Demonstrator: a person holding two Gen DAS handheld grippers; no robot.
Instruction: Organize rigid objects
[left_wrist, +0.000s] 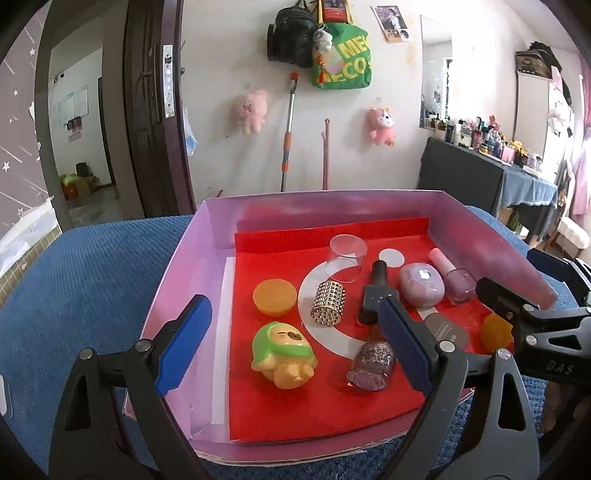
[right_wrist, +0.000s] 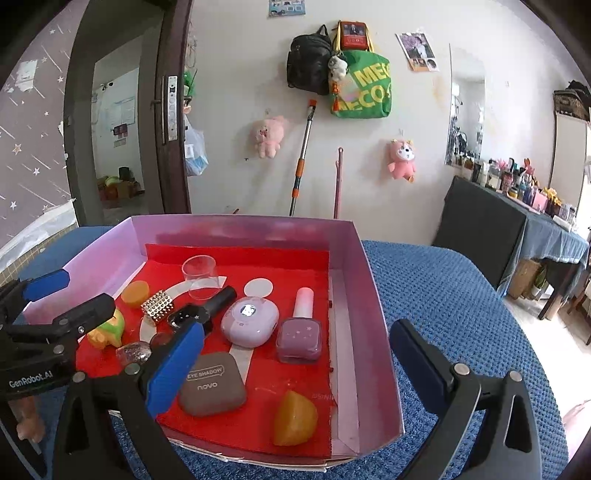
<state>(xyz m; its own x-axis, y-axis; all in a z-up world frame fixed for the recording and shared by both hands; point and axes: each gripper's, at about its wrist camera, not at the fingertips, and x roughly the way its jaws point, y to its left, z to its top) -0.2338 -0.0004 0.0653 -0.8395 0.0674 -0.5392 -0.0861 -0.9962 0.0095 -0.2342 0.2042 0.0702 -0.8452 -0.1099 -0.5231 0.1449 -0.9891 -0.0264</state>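
A pink box lined in red holds small items. My left gripper hangs open over its near side, with a green-and-yellow toy figure and a glitter polish bottle below the gap. Beyond them lie an orange lid, a studded gold cylinder, a clear cup and a black bottle. My right gripper is open above a brown eye-shadow compact, an orange wedge and a purple polish bottle. Its right finger is outside the box wall.
The box sits on a table under a blue textured cloth. A lilac earbud case lies mid-box. Behind are a white wall with hung bags and plush toys, a dark door, and a cluttered side table.
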